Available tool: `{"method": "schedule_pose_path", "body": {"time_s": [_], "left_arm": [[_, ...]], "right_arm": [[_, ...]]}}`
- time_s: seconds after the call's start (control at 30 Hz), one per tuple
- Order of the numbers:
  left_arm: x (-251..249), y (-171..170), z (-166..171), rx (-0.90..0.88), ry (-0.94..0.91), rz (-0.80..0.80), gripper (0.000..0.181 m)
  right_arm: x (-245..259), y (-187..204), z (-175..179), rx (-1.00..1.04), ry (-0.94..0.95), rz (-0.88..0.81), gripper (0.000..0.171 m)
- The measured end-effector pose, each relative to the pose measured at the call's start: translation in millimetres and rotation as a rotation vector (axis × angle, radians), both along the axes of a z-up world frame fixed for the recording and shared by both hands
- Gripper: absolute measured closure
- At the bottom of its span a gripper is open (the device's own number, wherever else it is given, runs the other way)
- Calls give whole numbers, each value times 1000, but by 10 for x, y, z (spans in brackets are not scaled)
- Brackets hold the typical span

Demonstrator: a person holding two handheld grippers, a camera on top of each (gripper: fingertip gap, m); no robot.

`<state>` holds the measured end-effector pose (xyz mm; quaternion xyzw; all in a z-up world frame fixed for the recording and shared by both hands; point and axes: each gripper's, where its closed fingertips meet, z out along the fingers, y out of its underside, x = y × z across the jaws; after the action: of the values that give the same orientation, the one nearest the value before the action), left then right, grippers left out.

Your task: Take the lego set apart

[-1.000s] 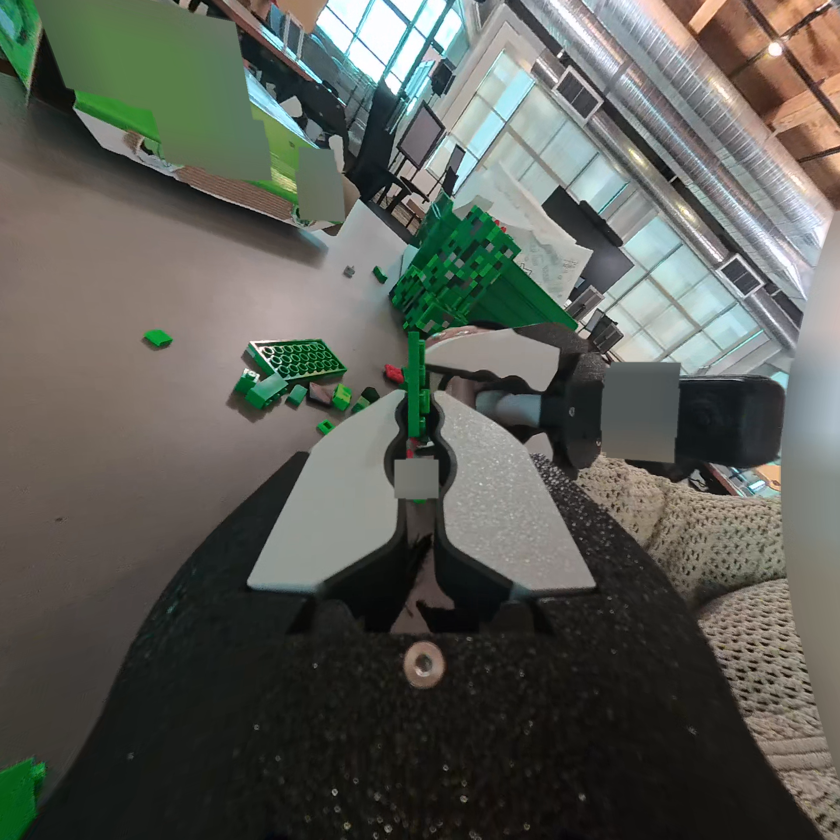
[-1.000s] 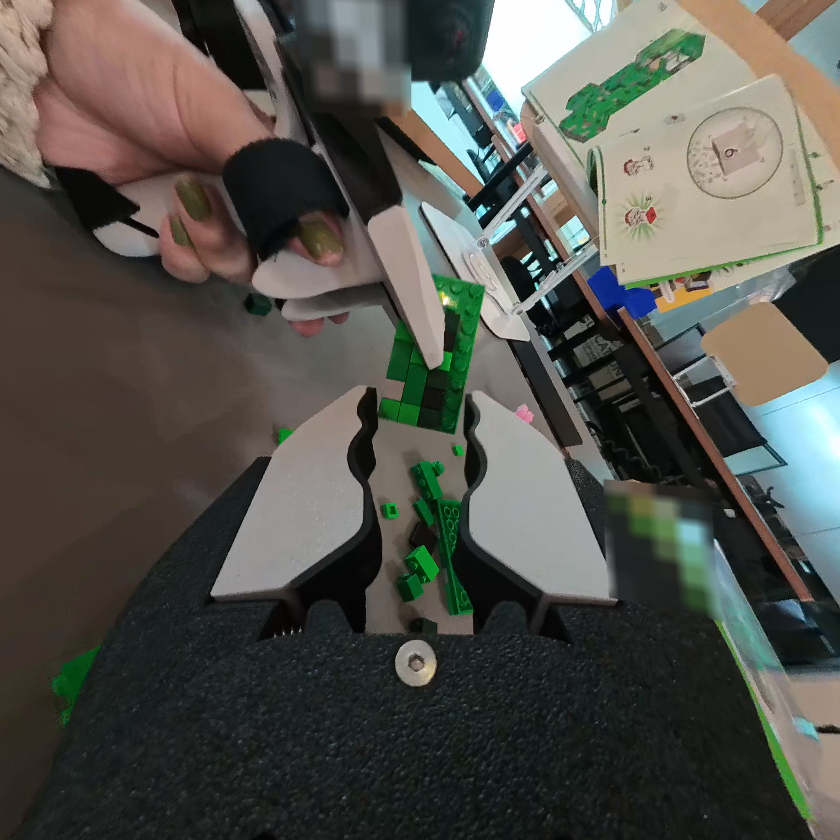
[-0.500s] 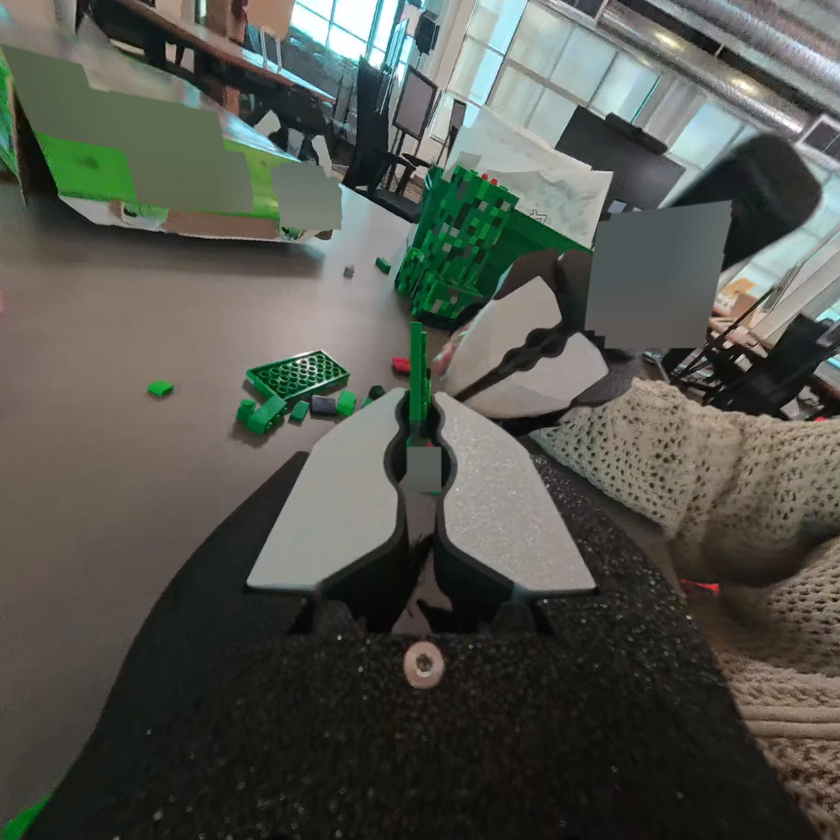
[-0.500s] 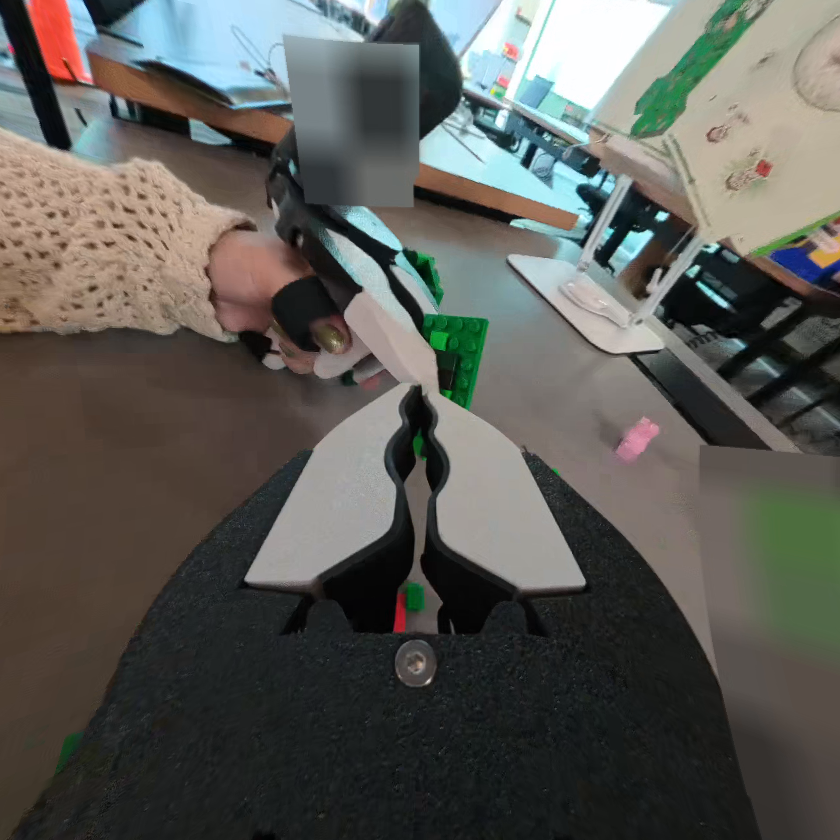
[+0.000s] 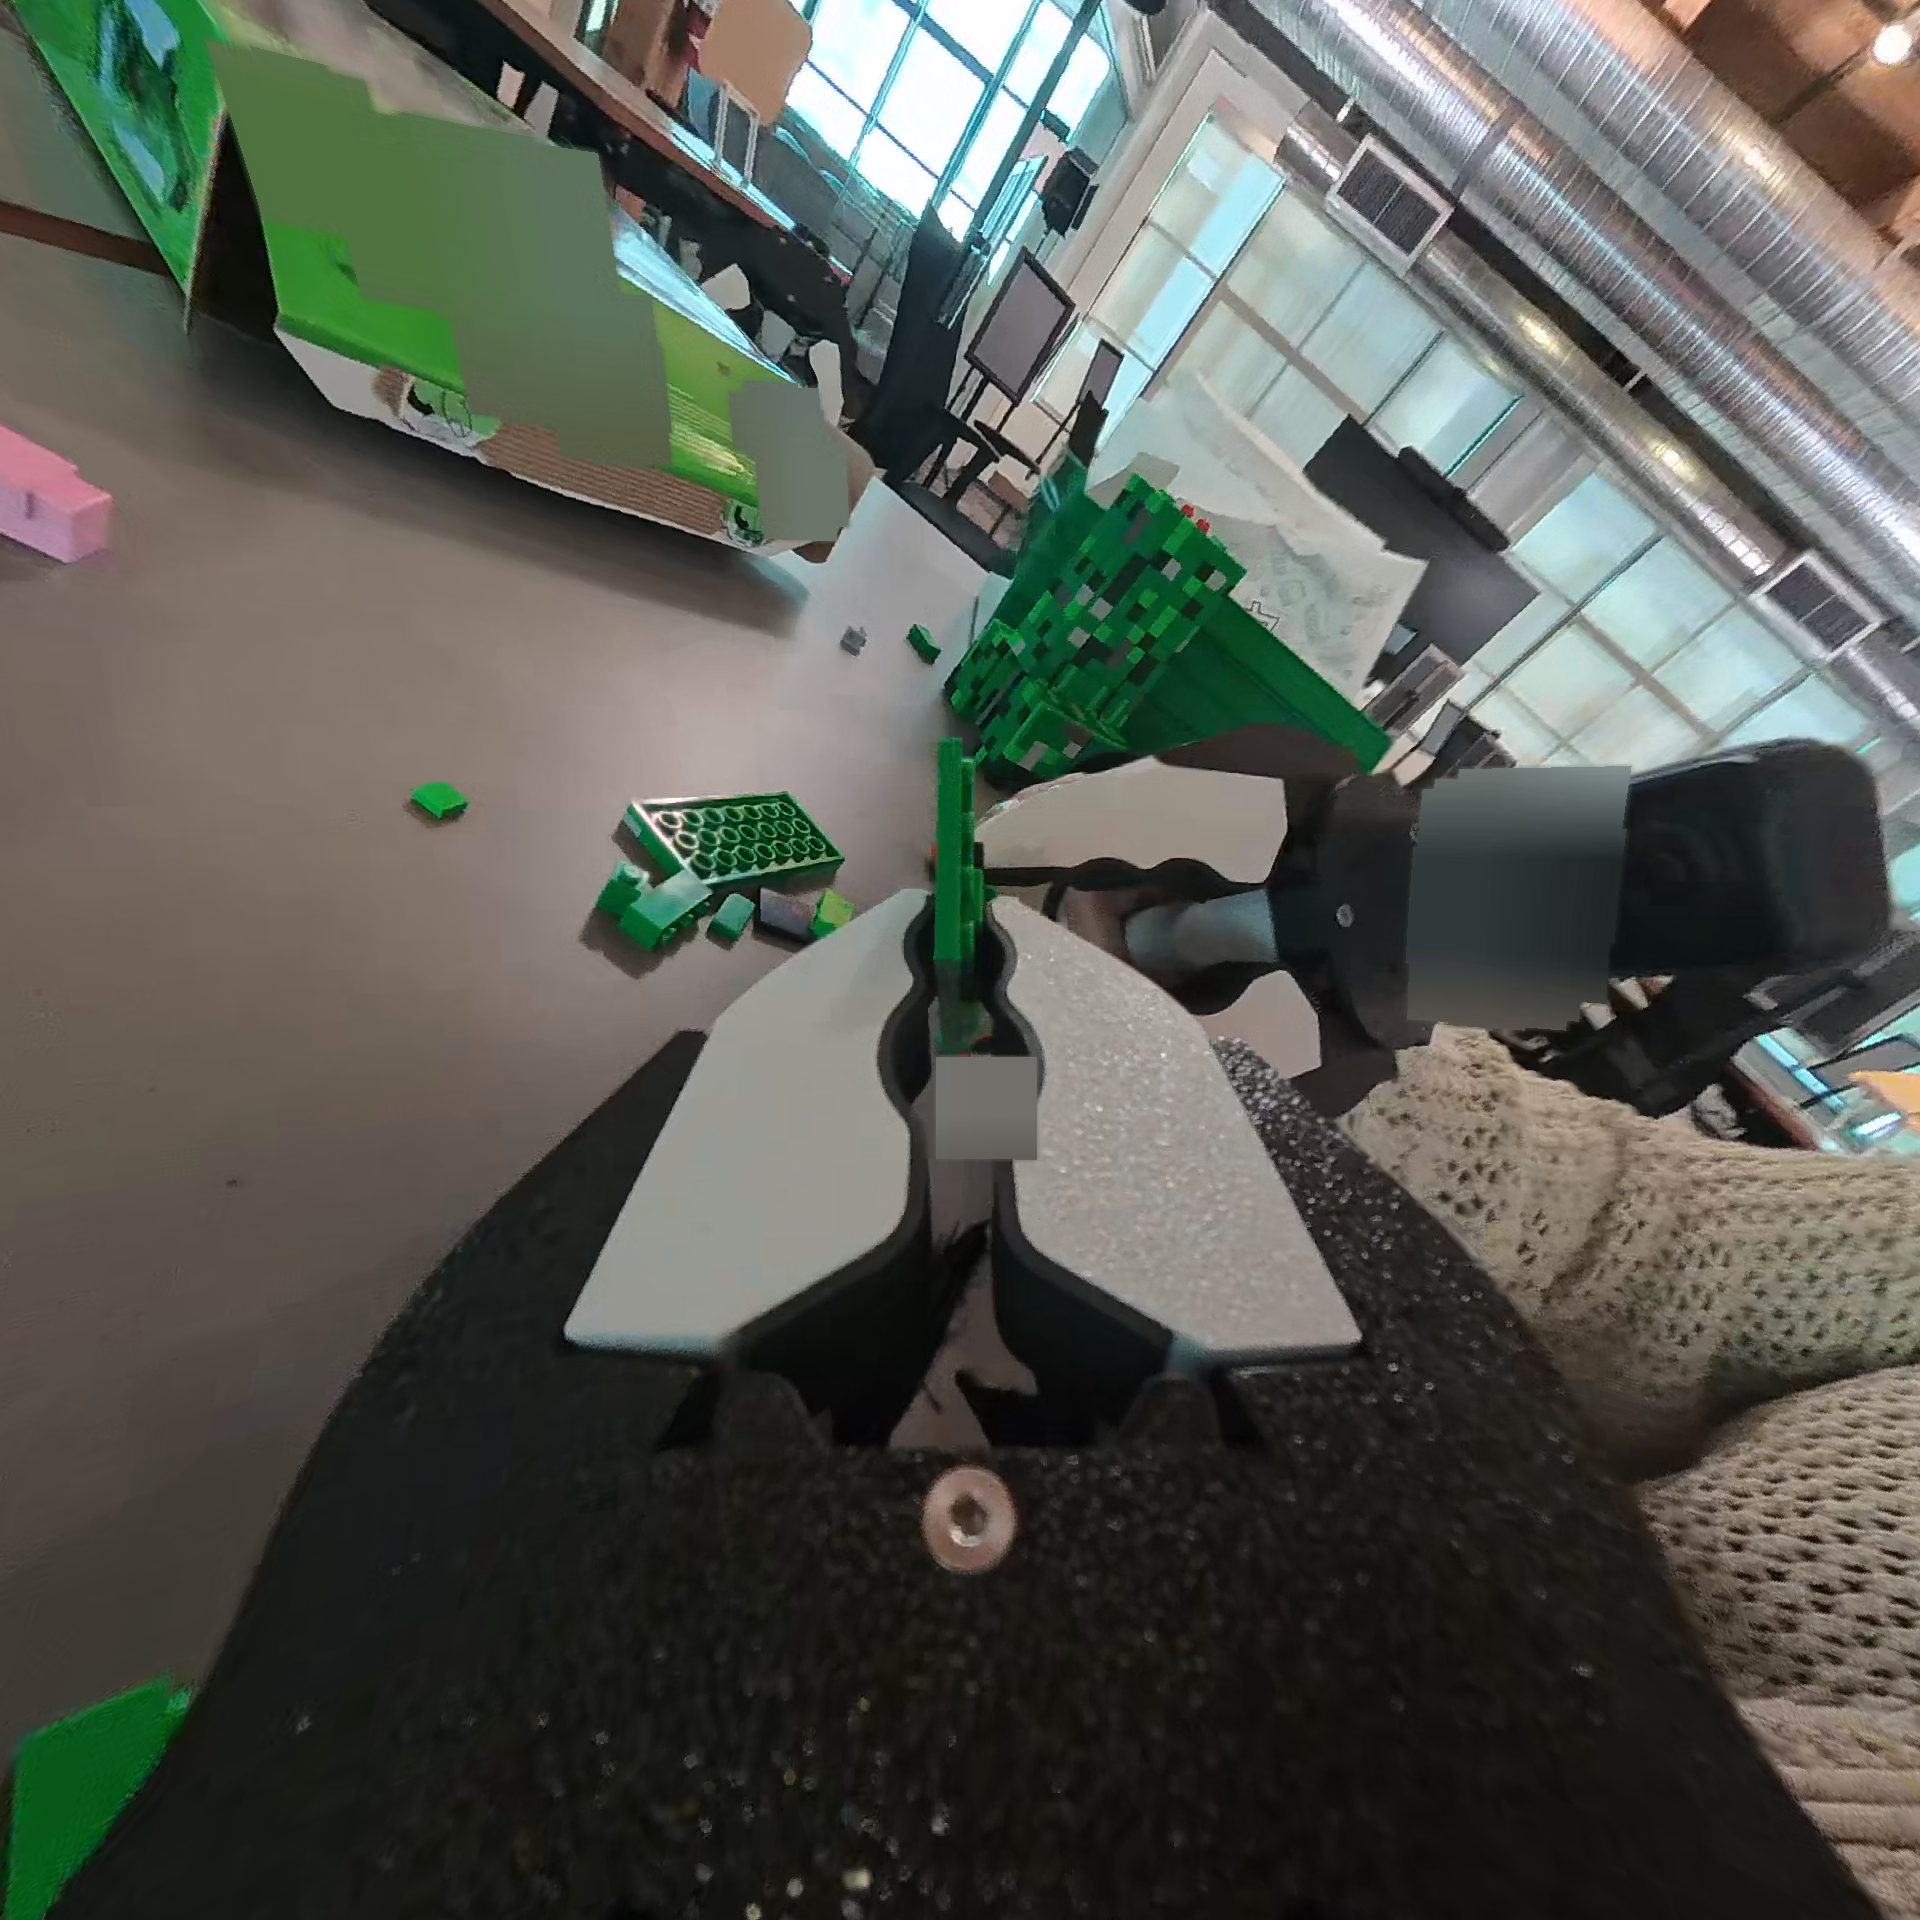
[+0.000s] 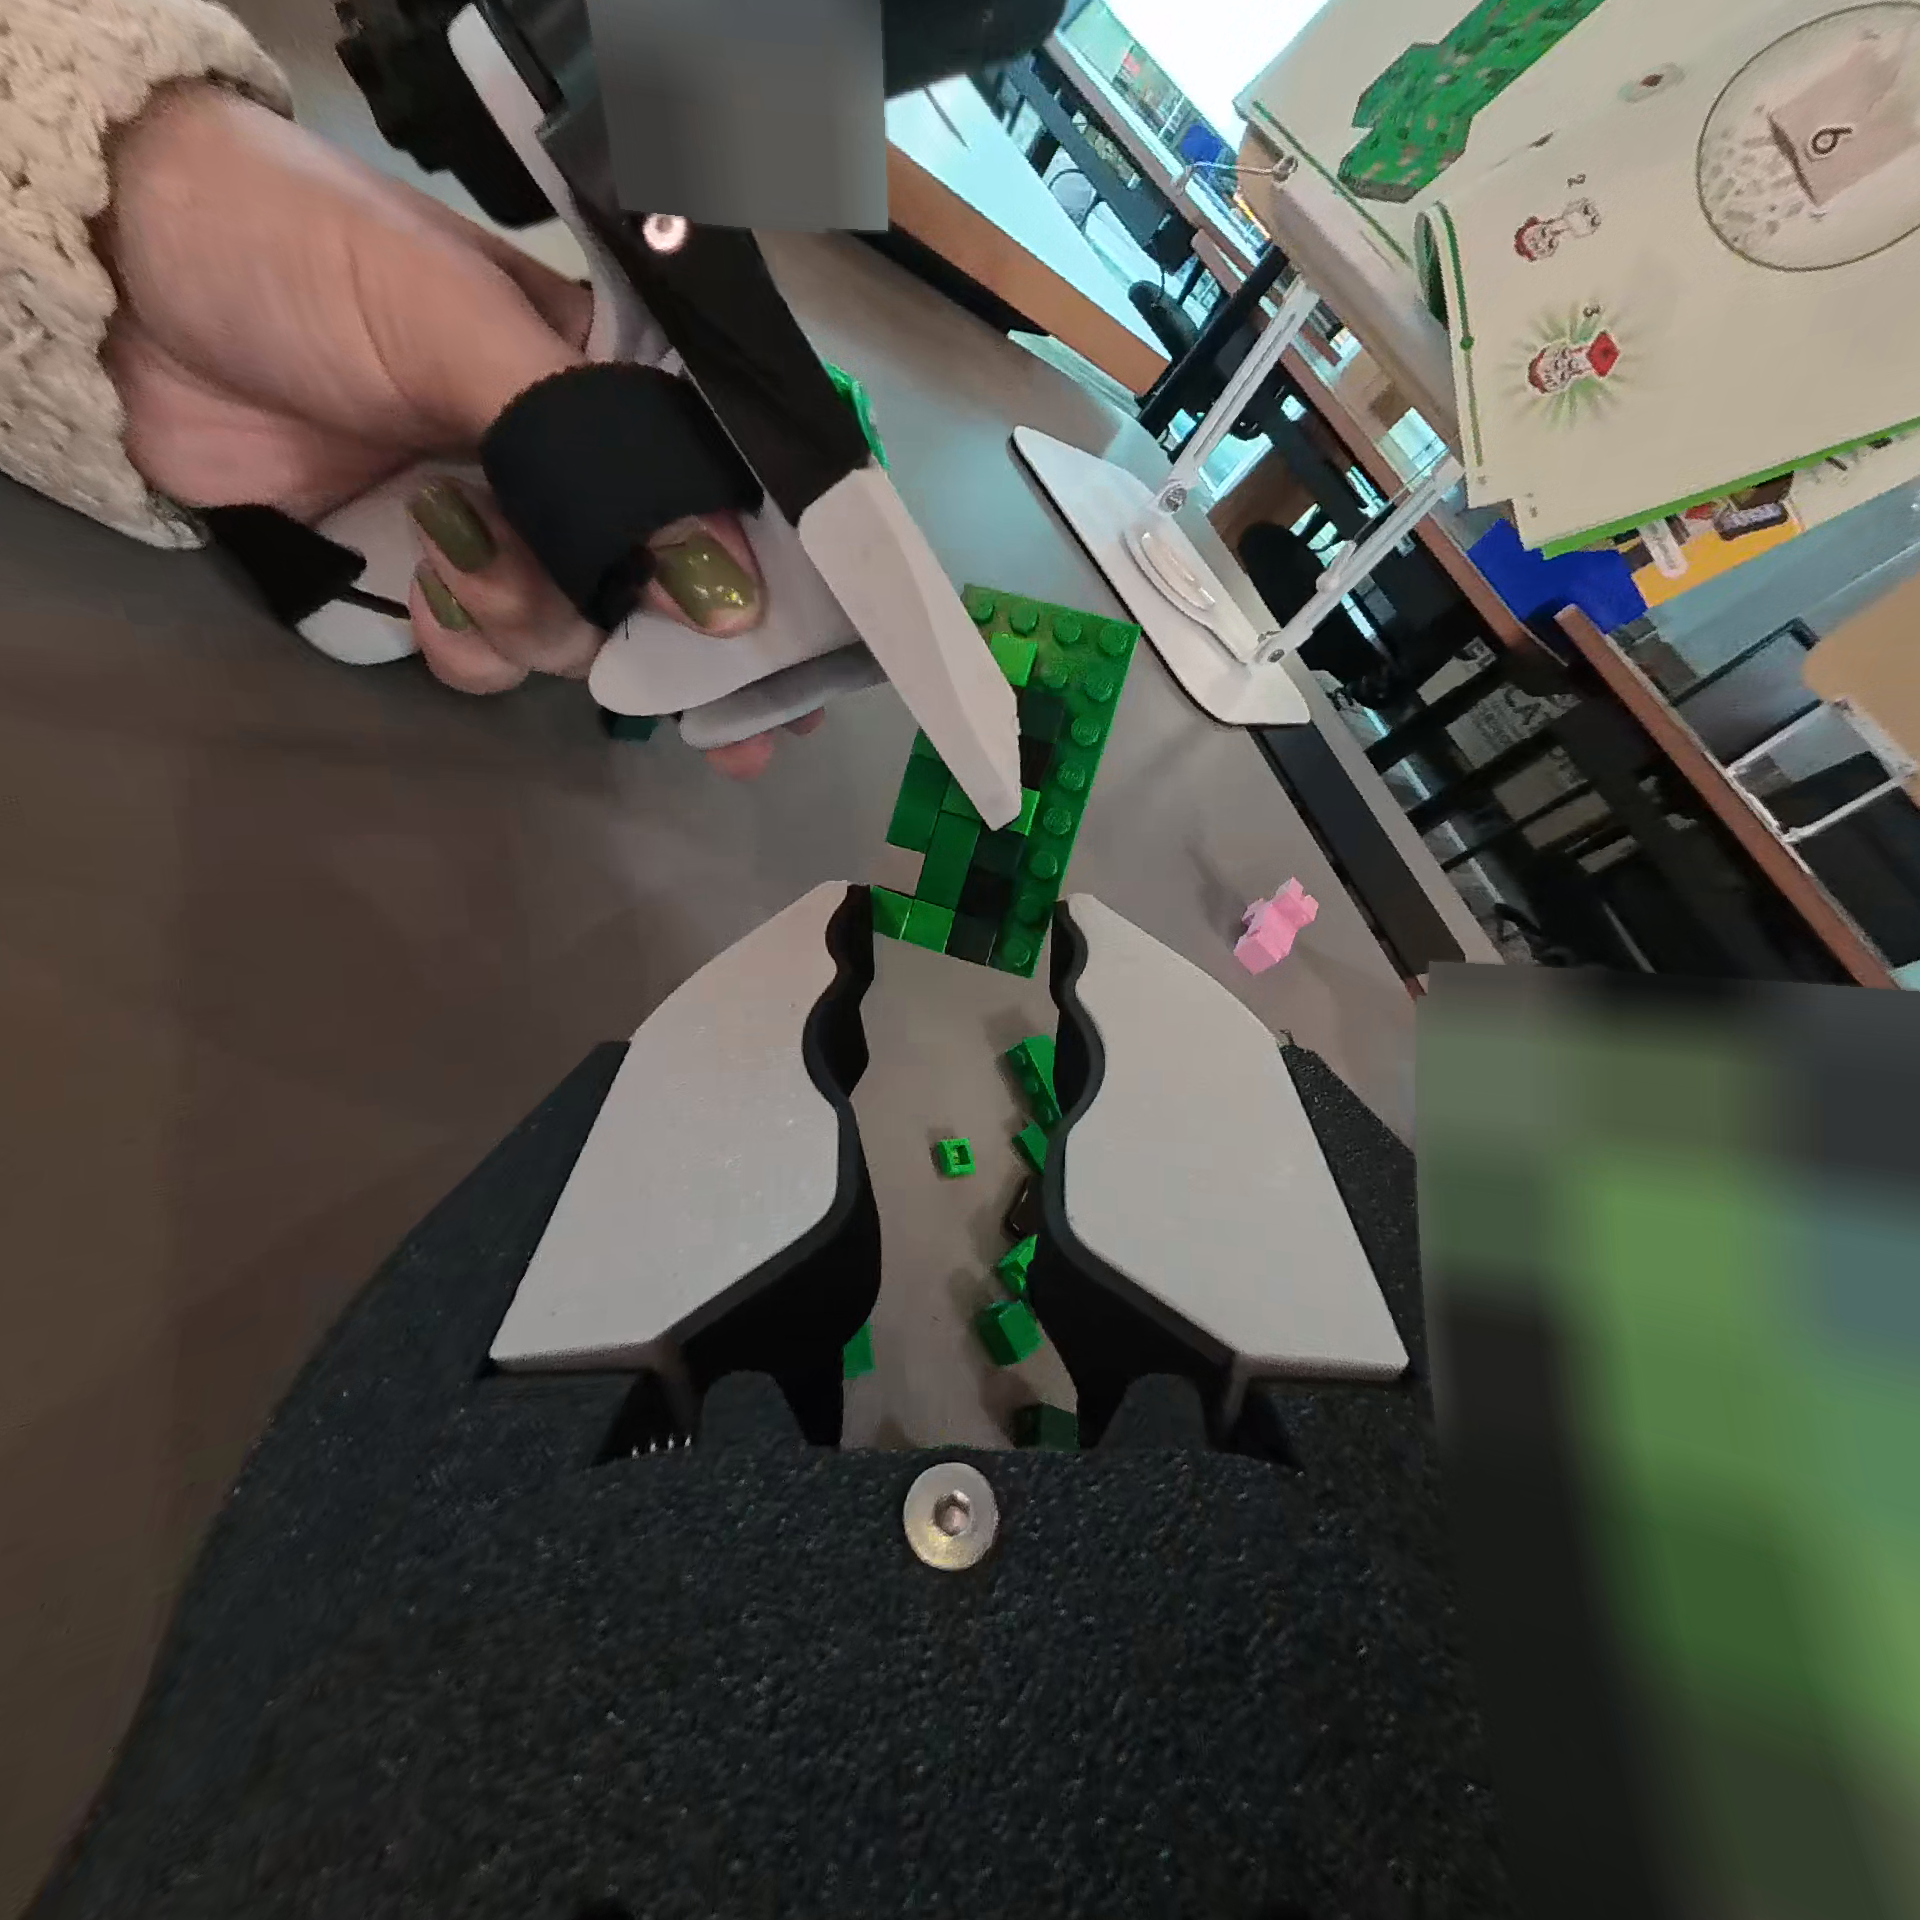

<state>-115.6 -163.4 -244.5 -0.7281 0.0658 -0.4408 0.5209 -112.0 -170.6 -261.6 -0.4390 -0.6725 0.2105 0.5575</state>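
My left gripper [image 5: 954, 914] is shut on a green lego plate [image 5: 951, 831], held edge-on above the dark table. In the right wrist view the plate [image 6: 1081, 686] shows its face with green and dark tiles, and one left finger [image 6: 935, 665] lies across it. My right gripper [image 6: 956, 904] is open, its tips on either side of the plate's lower edge without clamping it. One of its fingers [image 5: 1132, 821] shows in the left wrist view, just right of the plate.
Loose green bricks [image 6: 1003, 1330] lie on the table under the right gripper. An upturned green plate [image 5: 738, 836], a big green build [image 5: 1101, 623] and a green box [image 5: 332, 270] stand farther off. A pink piece [image 6: 1276, 925] and a booklet stand [image 6: 1164, 582] are to the right. Less than 4 cm separates the two grippers' tips. From either gripper's tips it is about 20 cm to the pink piece [image 6: 1276, 925].
Half a second ago my right gripper was shut at the plate's lower edge; now it is open again. My left gripper has kept hold of the plate throughout.
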Motion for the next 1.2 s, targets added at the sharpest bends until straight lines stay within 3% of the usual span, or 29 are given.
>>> {"method": "schedule_pose_path", "body": {"time_s": [0.2, 0.33, 0.37, 0.4, 0.47, 0.6, 0.73, 0.97, 1.07, 1.2], "left_arm": [[-9, -3, 14, -40, -87, -17, 176], [18, -26, 35, -5, -58, -27, 176], [27, -31, 11, 0, -21, -28, 176], [59, -37, -12, 8, 27, -38, 177], [112, -26, -21, 28, 85, -30, 177], [21, 29, -22, -1, 31, 24, 176], [-17, 43, -6, 13, 32, 57, 176], [143, -93, 36, 48, 27, -103, 176], [277, -239, 75, 83, 50, -237, 176], [363, -358, 63, 133, 174, -312, 177]], "right_arm": [[-24, -15, 10, 47, -12, -17, 137], [28, -40, 52, -88, -4, 27, 139], [45, -51, 56, -121, -5, 33, 141], [77, -58, 142, -148, 50, 71, 171], [54, -154, 172, -263, 52, 120, 171], [9, -81, 9, -150, -4, 68, 171], [-37, -21, -1, -77, 11, -11, 129], [-57, -101, -86, -52, -45, 9, 123], [31, -189, -68, -206, -33, 131, 116], [144, -294, -64, -378, -58, 258, 118]]}}
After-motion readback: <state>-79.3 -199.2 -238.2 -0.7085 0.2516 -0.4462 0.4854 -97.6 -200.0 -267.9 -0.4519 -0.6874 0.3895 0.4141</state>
